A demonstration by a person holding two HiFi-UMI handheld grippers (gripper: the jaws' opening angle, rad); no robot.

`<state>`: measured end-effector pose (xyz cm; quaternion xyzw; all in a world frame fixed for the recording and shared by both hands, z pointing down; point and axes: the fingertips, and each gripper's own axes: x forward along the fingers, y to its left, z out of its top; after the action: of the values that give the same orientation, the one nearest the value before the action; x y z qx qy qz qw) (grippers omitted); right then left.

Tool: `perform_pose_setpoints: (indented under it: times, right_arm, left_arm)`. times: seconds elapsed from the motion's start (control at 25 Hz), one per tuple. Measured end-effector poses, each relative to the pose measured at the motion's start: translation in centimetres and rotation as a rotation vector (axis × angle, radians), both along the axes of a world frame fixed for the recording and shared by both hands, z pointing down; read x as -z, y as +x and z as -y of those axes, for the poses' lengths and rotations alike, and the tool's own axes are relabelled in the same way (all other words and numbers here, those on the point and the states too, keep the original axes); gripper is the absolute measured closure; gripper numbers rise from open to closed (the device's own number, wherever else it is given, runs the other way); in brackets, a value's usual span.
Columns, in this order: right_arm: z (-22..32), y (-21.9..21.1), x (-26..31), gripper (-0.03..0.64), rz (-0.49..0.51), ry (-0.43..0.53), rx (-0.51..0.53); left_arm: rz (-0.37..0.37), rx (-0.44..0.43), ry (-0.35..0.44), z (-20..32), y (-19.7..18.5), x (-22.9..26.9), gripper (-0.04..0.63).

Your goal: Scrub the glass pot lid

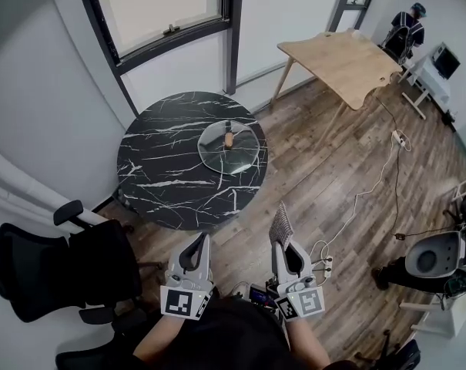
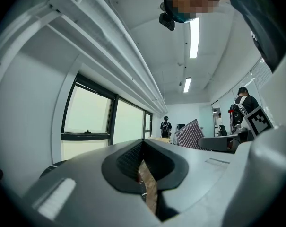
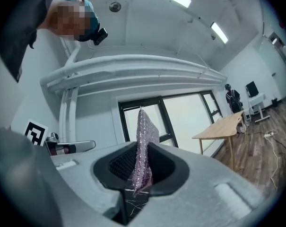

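Silvery-pink, glittery mesh scrubbing cloth point(image 3: 145, 141) is standing upright between the jaws of the right gripper point(image 3: 142, 169), which are pressing on its lower part while its pointed top is rising above them. In the head view the same cloth point(image 1: 280, 223) is sticking forward out of the right gripper point(image 1: 283, 247), which the person is holding low and close to the body, over the brown wooden plank floor point(image 1: 333, 176). The left gripper point(image 1: 195, 247) is hovering just beside it at the same height; in its own view the left gripper point(image 2: 143, 167) is showing its dark ribbed pads meeting at the tips with nothing between them.

The round clear glass pot lid point(image 1: 228, 148) with a light wooden knob is lying flat on the round black marble-patterned table point(image 1: 159, 179), toward its right side, well apart from both grippers. A black office chair point(image 1: 59, 268) is standing to the left of the person. A light wooden table point(image 1: 342, 60) is standing farther off, and a person point(image 1: 406, 29) is standing beyond it.
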<state>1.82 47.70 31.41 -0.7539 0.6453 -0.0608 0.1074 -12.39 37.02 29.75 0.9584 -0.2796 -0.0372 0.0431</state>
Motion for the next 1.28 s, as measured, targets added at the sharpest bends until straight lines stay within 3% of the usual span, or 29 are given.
perform_pose_setpoints:
  times: [0.32,0.6,0.8,1.12,1.28]
  right_arm:
    - [-0.4,1.7,-0.8,0.549,-0.003,0.024,0.090]
    - [0.8,3.6,-2.5,0.549,0.028,-0.008,0.091]
    - [3.7,5.0,-2.4,0.549,0.004,-0.020,0.064]
    - [11.8,6.5,-2.6,0.549,-0.027,-0.052,0.065]
    - [16.4,7.2,-2.7,0.549,-0.029,-0.070,0.049]
  left_arm:
    - [0.011,0.073,0.039,-1.1,0.7,0.5,0.592]
    - [0.059,0.094,0.028,-0.4,2.0,-0.5,0.592]
    - [0.025,0.082,-0.010,3.5,4.0,-1.8,0.592]
    - [-0.021,0.031,-0.006,11.9,7.5,-2.0,0.592]
    - [0.020,-0.007,-0.036,16.1,7.9,-2.7,0.592]
